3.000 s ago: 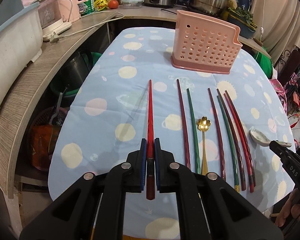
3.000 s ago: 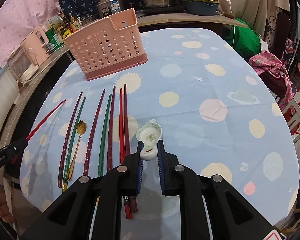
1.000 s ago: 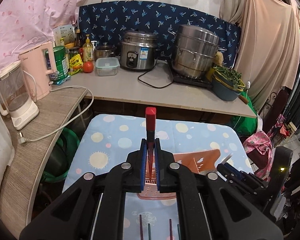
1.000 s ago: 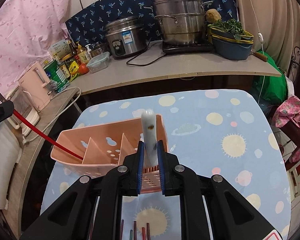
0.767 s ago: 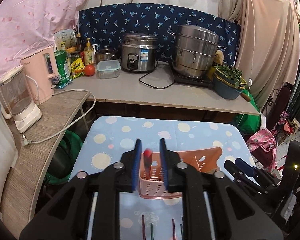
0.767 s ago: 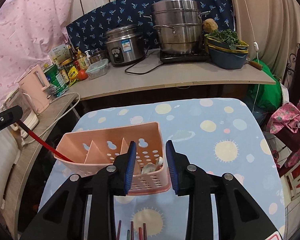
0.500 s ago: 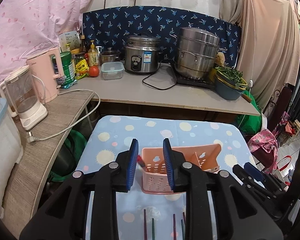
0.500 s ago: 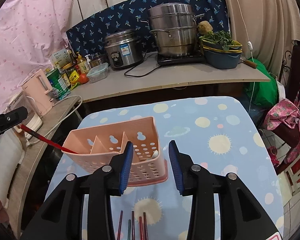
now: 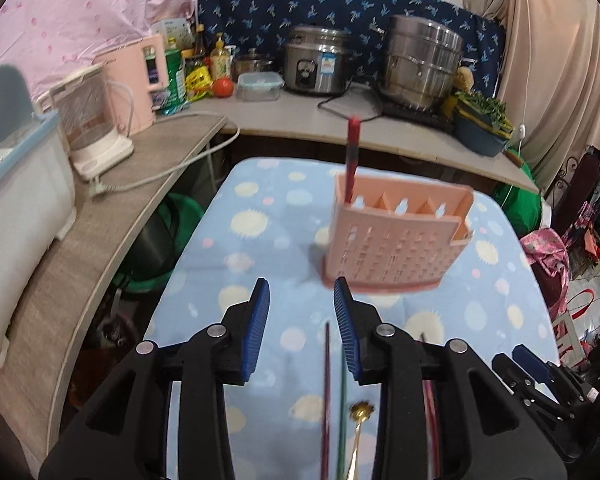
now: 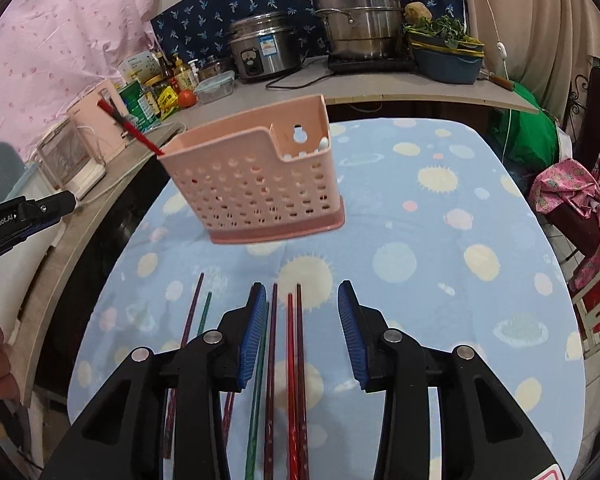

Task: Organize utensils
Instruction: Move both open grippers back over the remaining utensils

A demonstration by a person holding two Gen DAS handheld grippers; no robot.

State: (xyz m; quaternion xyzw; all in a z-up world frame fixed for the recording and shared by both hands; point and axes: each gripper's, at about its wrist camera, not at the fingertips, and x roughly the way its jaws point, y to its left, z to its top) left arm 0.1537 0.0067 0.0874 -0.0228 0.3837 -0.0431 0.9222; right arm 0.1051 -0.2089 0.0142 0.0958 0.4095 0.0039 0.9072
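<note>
Both grippers hang over the table with fingers spread wide and holding nothing: the left gripper, the right gripper. Beyond them, the pink utensil caddy holds one red chopstick leaning from its end compartment, while loose chopsticks and a gold spoon lie on the blue tablecloth.

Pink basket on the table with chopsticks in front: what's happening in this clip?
A person with two handheld grippers is sorting utensils into the pink basket. One red chopstick stands in its left end and a white spoon peeks from its right end. Both the left gripper and right gripper are open and empty, above the chopsticks and gold spoon lying on the table.
</note>
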